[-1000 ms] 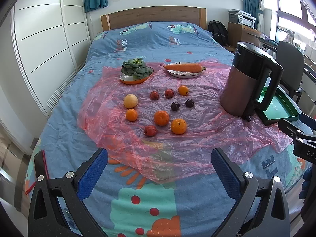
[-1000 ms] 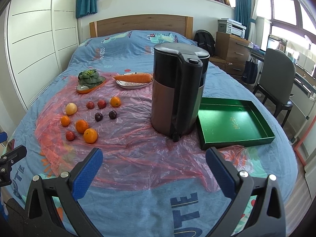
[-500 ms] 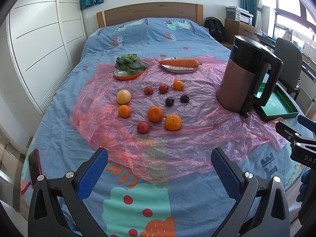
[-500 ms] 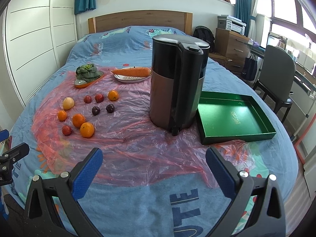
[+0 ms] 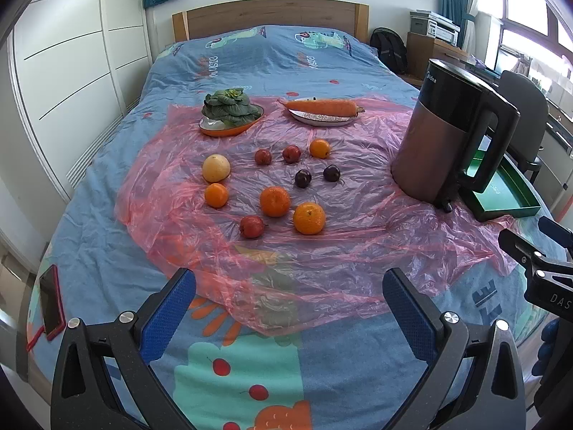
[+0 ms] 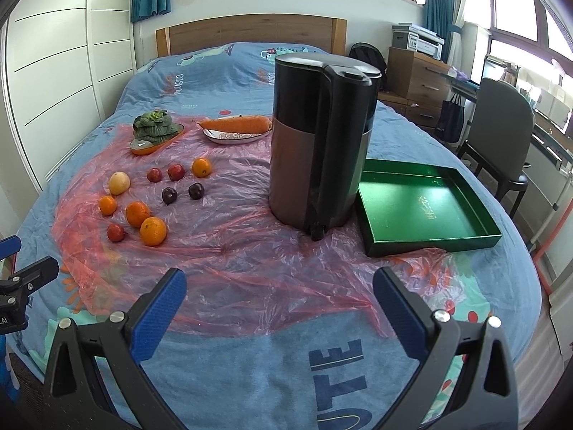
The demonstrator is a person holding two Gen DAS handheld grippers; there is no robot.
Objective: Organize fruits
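Both claws, left claw and right claw, spread wide over bare blanket below the plastic sheet edge

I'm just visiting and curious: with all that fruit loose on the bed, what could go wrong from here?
Three possible risks. The round fruit, such as the orange, lies on crinkly pink plastic sheet over soft bedding, so it may roll when nudged. The tall kettle stands between the fruit and the green tray and could be knocked. The phone lies near the bed's edge.

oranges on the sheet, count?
4: one in the back row's right end, one below the yellow fruit, two side by side in front. None seem hidden.
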